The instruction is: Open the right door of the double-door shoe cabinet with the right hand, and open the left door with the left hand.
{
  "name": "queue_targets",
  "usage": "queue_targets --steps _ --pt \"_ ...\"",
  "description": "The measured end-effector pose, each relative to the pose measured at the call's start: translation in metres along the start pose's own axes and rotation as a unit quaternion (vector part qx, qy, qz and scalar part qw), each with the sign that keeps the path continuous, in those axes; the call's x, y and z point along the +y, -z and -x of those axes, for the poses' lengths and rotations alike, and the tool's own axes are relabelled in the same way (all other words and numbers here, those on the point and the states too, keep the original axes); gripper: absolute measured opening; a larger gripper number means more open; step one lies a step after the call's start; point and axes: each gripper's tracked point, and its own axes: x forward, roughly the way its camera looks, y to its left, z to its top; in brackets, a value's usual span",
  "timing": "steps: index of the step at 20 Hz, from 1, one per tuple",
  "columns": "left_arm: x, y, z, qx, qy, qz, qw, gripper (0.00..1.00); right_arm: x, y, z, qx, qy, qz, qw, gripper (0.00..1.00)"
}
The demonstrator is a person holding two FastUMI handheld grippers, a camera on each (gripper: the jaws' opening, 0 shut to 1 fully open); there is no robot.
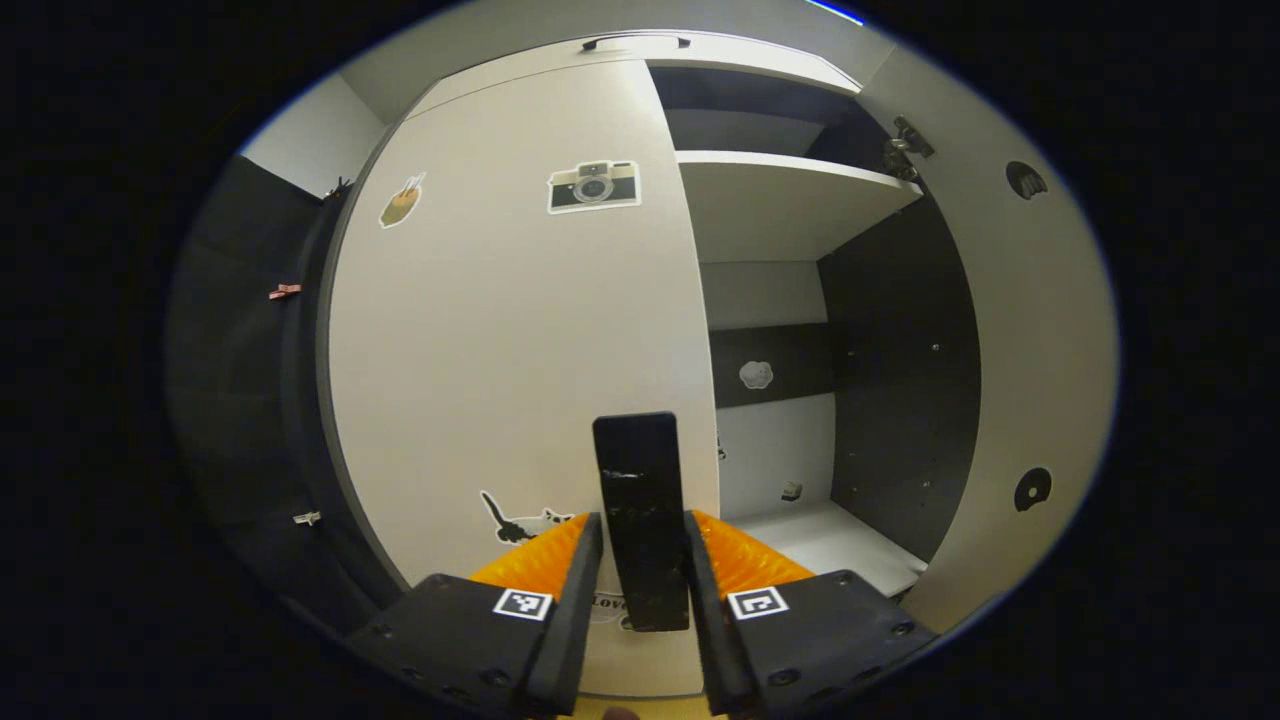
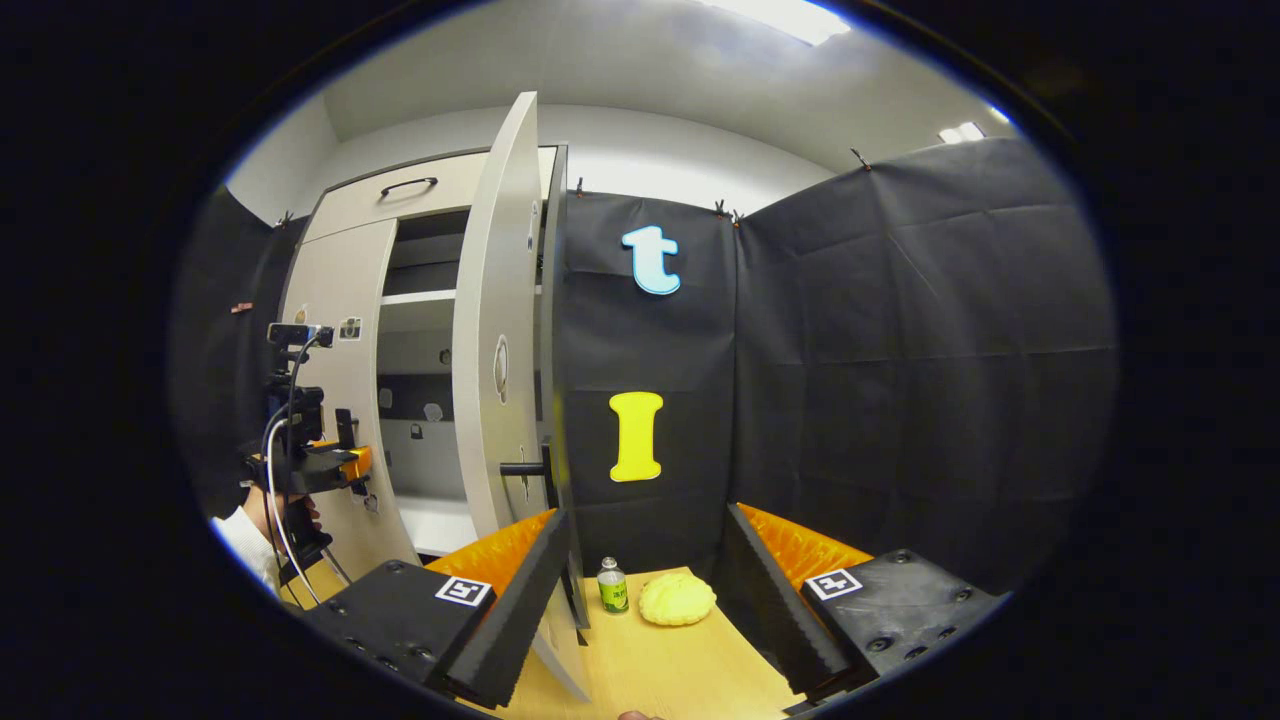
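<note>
left claw (image 1: 643, 560) clamps left door handle (image 1: 640, 500); right door (image 2: 497, 340) open.

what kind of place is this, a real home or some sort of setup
Most likely a staged recording booth, not a lived-in home. Black cloth walls are clipped up around a white double-door shoe cabinet with bare shelves, and a small green-labelled bottle and a yellow sponge-like lump sit on a light wooden table.

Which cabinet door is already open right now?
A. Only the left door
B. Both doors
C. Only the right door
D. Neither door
C: the right door is swung wide, baring the shelves, while the left door lies shut, with the left claw around its handle.
</note>
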Motion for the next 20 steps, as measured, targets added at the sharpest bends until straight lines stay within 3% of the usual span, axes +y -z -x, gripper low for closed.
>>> queue_targets --steps 1,6,13,20 --pt "-0.001 0.000 -0.001 0.000 -0.003 -0.005 1.000 0.38 0.000 -0.001 -0.001 -0.001 0.000 0.000 1.000 0.98" --pt "-0.002 0.007 -0.002 0.019 0.016 0.014 1.000 0.36 0.002 -0.003 0.007 0.002 -0.007 -0.007 1.000 0.98" --pt "0.000 0.009 0.013 0.036 0.036 0.034 0.998 0.19 0.015 -0.006 0.028 0.006 -0.033 -0.009 0.999 0.98" --pt "0.022 0.013 0.077 0.040 0.058 0.042 0.997 0.18 0.030 -0.009 0.041 0.002 -0.043 -0.029 0.999 0.98"
